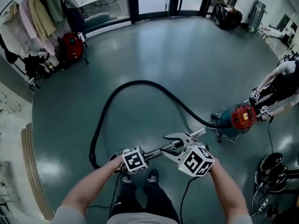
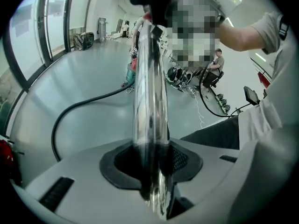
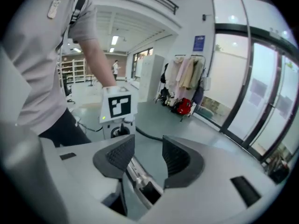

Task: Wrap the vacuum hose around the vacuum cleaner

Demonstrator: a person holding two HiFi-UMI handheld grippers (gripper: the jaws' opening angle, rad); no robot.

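The left gripper (image 2: pixel 152 158) is pinching the shiny metal tube (image 2: pixel 149 78) tight between its two fingers, so the tube is not slipping. The right gripper (image 3: pixel 148 155) is keeping its fingers spread apart. The tube is lying low between them and is not being squeezed, so I think this gripper is only steadying that end. Both grippers are staying well apart from the vacuum cleaner (image 1: pixel 238 118).

The black hose (image 1: pixel 140 82) is running out from the vacuum cleaner across the floor (image 1: pixel 177 55) in one big loop and ending at the tube. None of it is going around the vacuum cleaner yet. Holding the tube is probably the easy way to pull the long hose in toward the vacuum cleaner. Another person (image 1: pixel 285 78) is bending just beside the vacuum cleaner, maybe to stop it rolling.
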